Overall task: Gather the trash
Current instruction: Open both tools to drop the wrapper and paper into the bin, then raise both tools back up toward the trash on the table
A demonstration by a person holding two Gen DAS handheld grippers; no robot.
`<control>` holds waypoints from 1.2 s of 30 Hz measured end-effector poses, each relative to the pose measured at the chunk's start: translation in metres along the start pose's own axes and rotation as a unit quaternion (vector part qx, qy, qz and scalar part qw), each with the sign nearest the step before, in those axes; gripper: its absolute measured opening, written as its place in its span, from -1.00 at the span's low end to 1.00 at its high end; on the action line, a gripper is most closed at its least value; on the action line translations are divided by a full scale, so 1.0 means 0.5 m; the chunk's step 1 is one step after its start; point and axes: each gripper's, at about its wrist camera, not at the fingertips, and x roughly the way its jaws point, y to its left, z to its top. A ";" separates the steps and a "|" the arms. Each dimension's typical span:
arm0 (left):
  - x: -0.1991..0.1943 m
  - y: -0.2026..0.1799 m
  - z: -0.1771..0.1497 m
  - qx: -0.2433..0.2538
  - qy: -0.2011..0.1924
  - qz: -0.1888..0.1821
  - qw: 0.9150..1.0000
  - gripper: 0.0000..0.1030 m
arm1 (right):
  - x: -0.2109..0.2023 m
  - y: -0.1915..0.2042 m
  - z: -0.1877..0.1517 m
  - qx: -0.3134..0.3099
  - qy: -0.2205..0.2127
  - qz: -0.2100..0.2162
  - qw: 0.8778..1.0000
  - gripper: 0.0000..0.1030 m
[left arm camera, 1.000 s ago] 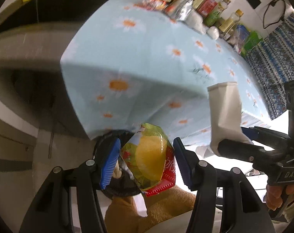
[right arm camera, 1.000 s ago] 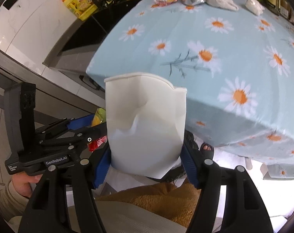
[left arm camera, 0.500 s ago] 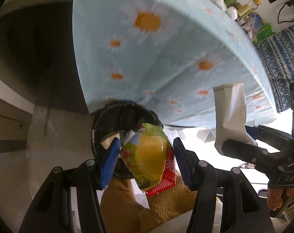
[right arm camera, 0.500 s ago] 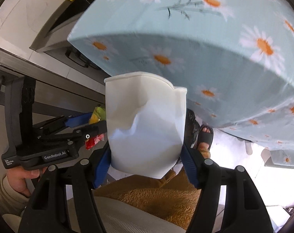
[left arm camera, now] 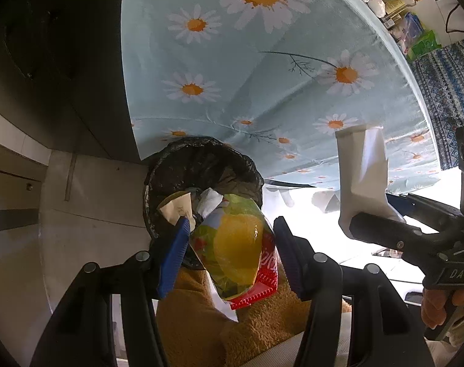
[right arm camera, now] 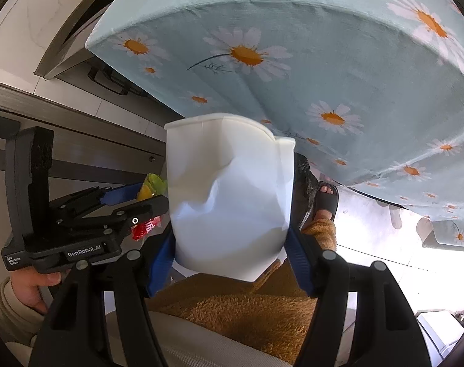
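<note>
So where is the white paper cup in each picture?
Left wrist view: the white paper cup is at the right side, held in the right gripper.
Right wrist view: the cup fills the middle, squeezed between the blue pads.
Shared landmark: the daisy tablecloth hangs behind the cup in both.

grippers: black, blue pads (ribbed) | trousers: ochre fleece

Both grippers sank beside the daisy-print blue tablecloth, bringing the black-lined round trash bin fully into the left wrist view.
</note>
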 end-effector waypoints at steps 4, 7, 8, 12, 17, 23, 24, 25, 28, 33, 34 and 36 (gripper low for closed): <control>-0.002 -0.005 0.003 0.000 0.004 -0.001 1.000 0.06 | -0.001 -0.006 0.001 0.003 -0.002 0.004 1.000 0.28; 0.005 -0.013 0.004 0.006 0.012 0.005 1.000 0.22 | 0.003 -0.011 0.003 0.008 0.011 0.016 1.000 0.46; 0.008 -0.014 0.003 0.006 0.011 0.012 1.000 0.35 | 0.002 -0.014 0.006 0.013 0.012 0.019 1.000 0.53; 0.015 -0.007 0.002 -0.007 0.011 0.018 1.000 0.48 | 0.001 -0.032 0.005 0.037 0.010 0.025 0.999 0.54; 0.010 -0.012 0.003 0.002 0.010 0.023 1.000 0.48 | -0.012 -0.047 0.004 0.049 0.000 0.026 0.998 0.54; -0.003 -0.025 0.011 0.016 0.005 0.024 1.000 0.48 | -0.023 -0.052 0.001 0.049 -0.007 0.026 0.998 0.54; -0.006 -0.026 0.012 0.018 0.004 0.024 1.000 0.48 | -0.030 -0.051 0.001 0.049 -0.009 0.026 0.998 0.54; -0.010 -0.031 0.015 0.019 0.003 0.024 1.000 0.48 | -0.035 -0.052 0.000 0.051 -0.012 0.025 0.998 0.54; -0.024 -0.039 0.022 0.028 -0.003 0.022 0.999 0.48 | -0.049 -0.053 0.000 0.049 -0.020 0.026 0.998 0.54; -0.067 -0.058 0.044 0.045 -0.024 0.015 0.999 0.48 | -0.077 -0.051 0.008 0.050 -0.037 0.024 0.998 0.54; -0.076 -0.061 0.049 0.049 -0.028 0.013 0.998 0.48 | -0.085 -0.051 0.010 0.049 -0.040 0.024 0.998 0.54; -0.101 -0.069 0.063 0.052 -0.040 0.012 0.998 0.48 | -0.105 -0.046 0.016 0.046 -0.051 0.021 0.997 0.54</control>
